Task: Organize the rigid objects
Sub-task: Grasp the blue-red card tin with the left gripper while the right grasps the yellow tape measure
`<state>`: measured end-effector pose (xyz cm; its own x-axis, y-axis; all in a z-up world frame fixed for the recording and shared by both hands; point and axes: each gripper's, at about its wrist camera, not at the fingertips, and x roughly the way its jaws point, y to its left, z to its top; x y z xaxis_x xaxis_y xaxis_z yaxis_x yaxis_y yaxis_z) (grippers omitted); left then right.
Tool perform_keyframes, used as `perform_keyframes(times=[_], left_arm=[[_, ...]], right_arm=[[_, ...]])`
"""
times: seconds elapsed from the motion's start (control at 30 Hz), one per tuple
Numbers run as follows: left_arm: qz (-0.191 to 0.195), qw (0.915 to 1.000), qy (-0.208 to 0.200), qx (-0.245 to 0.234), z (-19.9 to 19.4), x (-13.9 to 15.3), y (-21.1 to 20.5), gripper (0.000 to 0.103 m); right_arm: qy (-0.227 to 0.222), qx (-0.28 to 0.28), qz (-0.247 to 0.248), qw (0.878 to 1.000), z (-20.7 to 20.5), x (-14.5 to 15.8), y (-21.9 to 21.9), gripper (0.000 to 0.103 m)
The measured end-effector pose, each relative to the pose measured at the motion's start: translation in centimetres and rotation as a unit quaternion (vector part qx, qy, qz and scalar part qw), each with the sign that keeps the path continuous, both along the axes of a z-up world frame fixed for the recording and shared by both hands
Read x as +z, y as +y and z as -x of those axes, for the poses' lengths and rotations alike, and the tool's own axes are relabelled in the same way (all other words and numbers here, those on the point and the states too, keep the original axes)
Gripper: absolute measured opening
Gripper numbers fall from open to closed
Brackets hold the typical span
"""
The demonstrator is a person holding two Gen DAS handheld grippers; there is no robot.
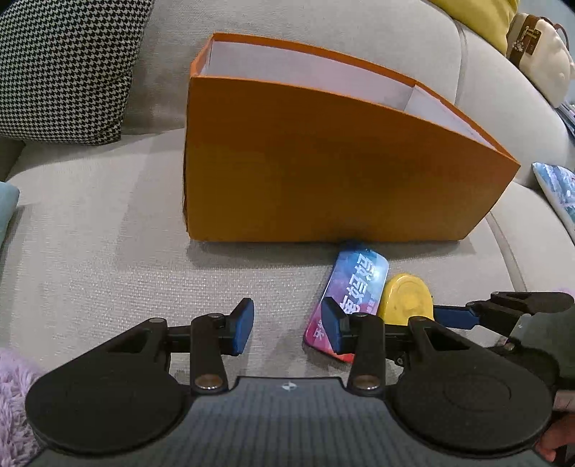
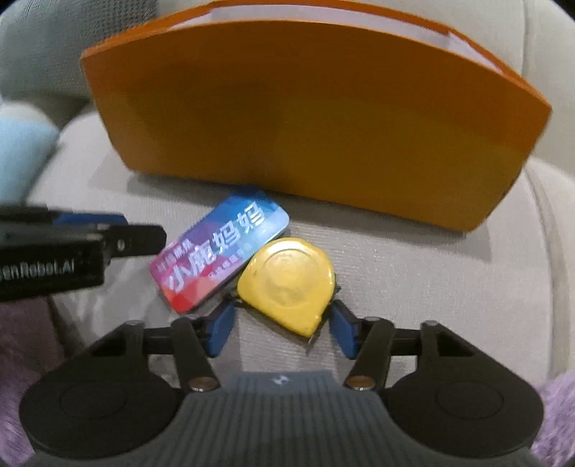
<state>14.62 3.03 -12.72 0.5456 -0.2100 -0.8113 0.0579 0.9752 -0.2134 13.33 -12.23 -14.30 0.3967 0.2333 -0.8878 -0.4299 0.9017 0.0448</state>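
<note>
An open orange box (image 1: 323,172) (image 2: 305,118) with a white inside stands on the grey sofa seat. In front of it a colourful flat tin (image 1: 354,283) (image 2: 222,251) lies beside a yellow tape measure (image 1: 406,298) (image 2: 287,283). My left gripper (image 1: 287,325) is open over bare seat, and its right finger overlaps the tin's left edge. My right gripper (image 2: 282,328) is open around the near end of the tape measure, and sofa fabric shows beside its left pad. The left gripper's fingers (image 2: 93,218) reach in from the left of the right wrist view.
A houndstooth cushion (image 1: 64,68) leans at the back left. A cream bag (image 1: 539,61) and a yellow cushion (image 1: 478,18) sit at the back right. A printed flat item (image 1: 557,190) lies right of the box. A pale blue cushion (image 2: 21,151) and purple fluffy fabric (image 1: 14,395) lie on the left.
</note>
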Motion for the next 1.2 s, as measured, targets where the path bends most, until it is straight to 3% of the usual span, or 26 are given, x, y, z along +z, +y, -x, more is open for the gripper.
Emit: perform_keyframes(times=[0.1,0.23,0.27,0.3,0.63,0.8,0.9,1.1,1.2], left_arm=[[0.002,1.0000,0.002,0.002,-0.1,-0.1,0.0,0.050],[0.004,1.0000,-0.003,-0.002,-0.1,0.0,0.0,0.053],[0.005,1.0000,-0.004,-0.007,-0.1,0.1,-0.1,0.055],[0.004,0.9999,-0.005,-0.011,0.0,0.2,-0.1,0.059],[-0.002,0.9988,0.007,-0.049,-0.7,-0.3,-1.4,0.073],[-0.036,0.9972,0.001,-0.066,-1.9,-1.0,-2.7,0.073],[-0.044,0.9956,0.000,-0.083,-2.3,-1.0,-3.5,0.073],[-0.074,0.9915,0.003,-0.107,-2.8,-1.9,-5.1,0.073],[-0.079,0.9909,0.004,-0.108,-2.9,-2.2,-5.4,0.073]], right_arm=[[-0.015,0.012,0.008,1.000,0.0,-0.2,0.2,0.049],[-0.021,0.012,0.002,1.000,0.0,0.1,-0.4,0.048],[-0.021,0.007,0.007,1.000,-0.1,0.1,-0.7,0.026],[-0.026,0.005,0.008,1.000,-0.1,0.2,-1.1,0.019],[-0.004,-0.038,-0.006,0.999,-2.0,0.2,-4.8,0.020],[-0.003,-0.045,-0.021,0.999,-2.6,0.5,-5.6,0.024],[-0.026,-0.037,-0.009,0.999,-2.1,1.4,-5.3,0.041],[-0.051,0.014,0.013,0.999,-3.1,1.8,-5.0,0.059],[-0.046,0.033,0.004,0.998,-4.4,1.5,-4.8,0.062]])
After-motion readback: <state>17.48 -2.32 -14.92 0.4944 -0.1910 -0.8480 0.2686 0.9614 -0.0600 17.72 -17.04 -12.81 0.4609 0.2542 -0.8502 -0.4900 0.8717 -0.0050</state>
